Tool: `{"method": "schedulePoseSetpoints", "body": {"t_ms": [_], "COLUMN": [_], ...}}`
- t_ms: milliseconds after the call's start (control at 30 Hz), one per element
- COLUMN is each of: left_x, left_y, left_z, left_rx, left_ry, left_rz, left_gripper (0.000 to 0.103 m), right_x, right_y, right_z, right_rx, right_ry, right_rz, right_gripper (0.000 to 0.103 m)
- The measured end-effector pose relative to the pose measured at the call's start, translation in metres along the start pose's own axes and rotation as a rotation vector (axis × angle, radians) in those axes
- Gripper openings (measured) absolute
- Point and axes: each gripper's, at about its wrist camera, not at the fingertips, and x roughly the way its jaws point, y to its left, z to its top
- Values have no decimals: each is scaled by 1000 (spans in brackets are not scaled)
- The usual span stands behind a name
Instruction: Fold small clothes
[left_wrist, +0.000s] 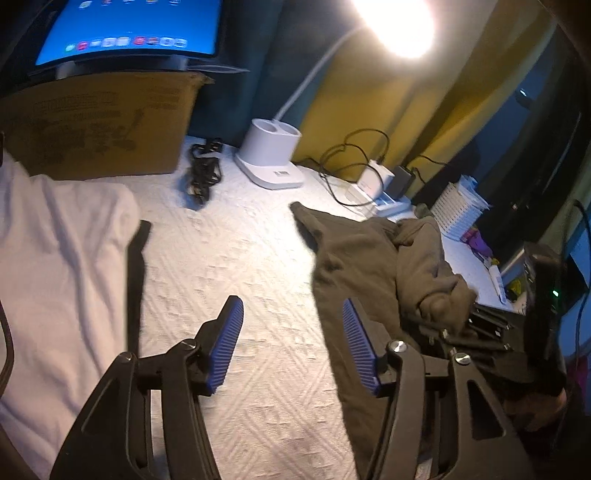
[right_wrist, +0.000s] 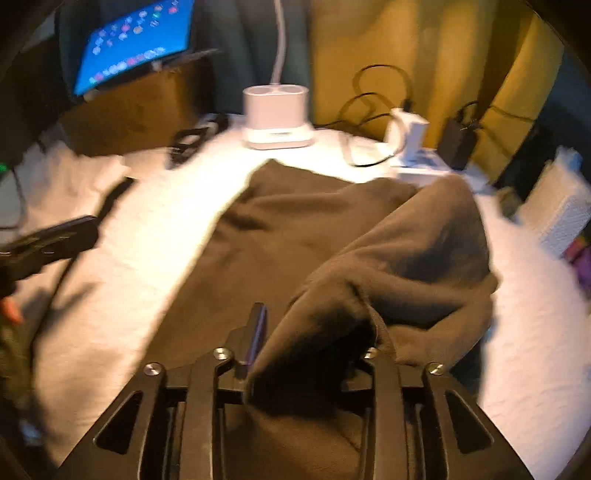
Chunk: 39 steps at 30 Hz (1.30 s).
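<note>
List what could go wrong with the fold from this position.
1. A bunched fold of the olive garment sits between the right gripper fingers; it may drag along and undo the fold.
2. The left gripper hangs open over bare bedspread, holding nothing, so the garment's edge is unanchored and may shift.
3. The black strap by the white cloth could snag.

Bare white bedspread (left_wrist: 236, 258) was open from 12 to 6 between white garment (left_wrist: 55, 258) at 9 and olive garment (left_wrist: 369, 266) at 3. Black cable (left_wrist: 203, 173), lamp base (left_wrist: 269, 155), cardboard box (left_wrist: 103, 125) blocked 11–12.
</note>
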Motion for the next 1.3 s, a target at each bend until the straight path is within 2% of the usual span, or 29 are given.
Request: {"method": "schedulePoseSetpoints", "body": {"t_ms": [67,133,200,233,367,567,667,867,1100,1167,1200,1300], "left_x": [-5,-10,-16,-18,-22,-14,-11,9,49,62,68,99], "left_y": [5,10,13,15,10,-34,-60,-120,-180,-201,-208,-229], "left_z": [1,3,4,5,11,12,12,10,5,3,2,-6], "left_rx": [-6,-8,-10,-15,-23,84,129,263,391,455,484,594], "left_ry": [-10,-19,-31,-36,-56,-30,-25,14,101,121,132,173], "left_rz": [18,38,56,67,72,37,10,-13,-9,2,12,105], "left_gripper": [57,58,59,59,60,61,61,61,61,61,61,61], "right_x": [-2,-7,-12,-15,-40,-99,-112,-103,-96,-93,-91,-84], "right_y": [14,31,53,62,61,36,11,-63,-133,-151,-160,-184], "right_z": [1,1,-2,-5,-11,-15,-23,-48,-64,-69,-71,-78], "right_rx": [-8,-27,-76,-95,-86,-86,-62,96,223,254,270,318], "right_ry": [5,8,40,49,13,-104,-164,-154,-176,-174,-173,-169], "right_rz": [39,99,212,241,293,323,255,45,-40,-52,-49,-34], "right_gripper": [81,81,81,81,81,86,86,86,86,86,86,86]}}
